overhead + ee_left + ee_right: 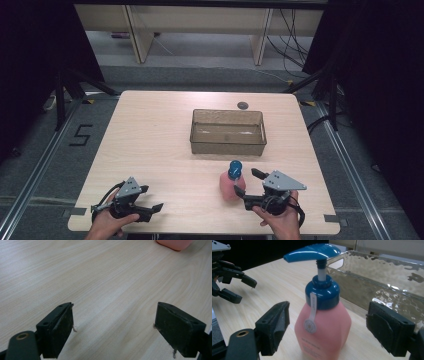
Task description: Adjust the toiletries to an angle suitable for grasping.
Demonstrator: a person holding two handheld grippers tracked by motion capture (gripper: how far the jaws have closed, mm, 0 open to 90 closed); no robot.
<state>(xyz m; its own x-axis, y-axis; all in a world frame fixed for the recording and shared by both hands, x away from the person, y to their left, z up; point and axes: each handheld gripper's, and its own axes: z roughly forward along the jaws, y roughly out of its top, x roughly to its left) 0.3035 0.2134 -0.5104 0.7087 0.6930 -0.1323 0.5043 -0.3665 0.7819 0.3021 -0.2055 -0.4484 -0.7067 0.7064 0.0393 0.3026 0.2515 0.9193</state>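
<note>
A pink pump bottle [231, 184] with a blue pump head stands upright on the wooden table [150, 140], near the front right. My right gripper [247, 183] is at its right side, and in the right gripper view the bottle [323, 330] stands between the wide jaws of the right gripper [327, 326] with gaps on both sides. It is open. My left gripper [152, 198] rests near the front left edge, open, with only bare wood between the jaws of the left gripper [113, 325]. The bottle's base [175, 243] shows at the top right of that view.
A clear rectangular plastic bin [227, 147] sits behind the bottle at mid-table; its rippled wall [387, 280] is close behind the bottle. A small dark round spot [242, 105] lies past the bin. Table legs and cables are on the floor beyond.
</note>
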